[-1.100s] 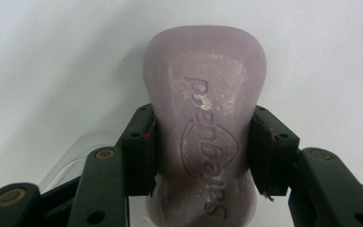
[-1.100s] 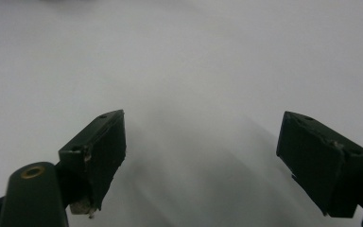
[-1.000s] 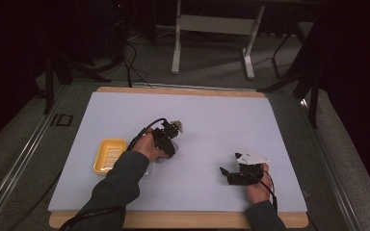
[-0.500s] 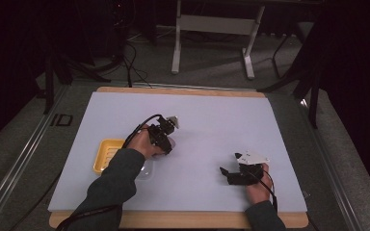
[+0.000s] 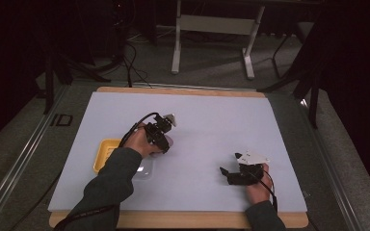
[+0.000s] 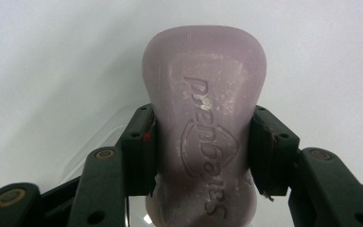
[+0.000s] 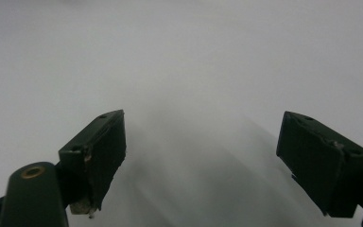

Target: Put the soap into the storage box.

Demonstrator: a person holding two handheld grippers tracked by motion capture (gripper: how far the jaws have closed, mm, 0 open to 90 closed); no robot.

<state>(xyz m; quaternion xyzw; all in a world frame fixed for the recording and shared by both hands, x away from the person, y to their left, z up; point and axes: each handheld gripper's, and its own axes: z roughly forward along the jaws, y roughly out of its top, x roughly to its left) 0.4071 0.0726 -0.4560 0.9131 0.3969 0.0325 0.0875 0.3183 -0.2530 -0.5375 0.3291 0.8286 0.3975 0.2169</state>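
The left hand-held gripper (image 6: 201, 156) clasps a pale lilac, waisted bar of soap with an embossed logo (image 6: 203, 118), its two black jaws pressed against the bar's narrow middle from either side. In the high view this hand-held gripper (image 5: 165, 139) sits left of centre over the wooden table covered by a white sheet (image 5: 212, 115), with the soap (image 5: 168, 140) poking out at its right edge. Just to its left lies a shallow yellow plastic tray (image 5: 104, 153), and a clear plastic lid (image 5: 144, 169) rests on the sheet on the tray's near right, partly under the person's dark sleeve (image 5: 110, 185). The right hand-held gripper (image 7: 201, 163) is spread wide with nothing between its jaws; in the high view it (image 5: 226, 172) rests near the right front of the table, pointing left.
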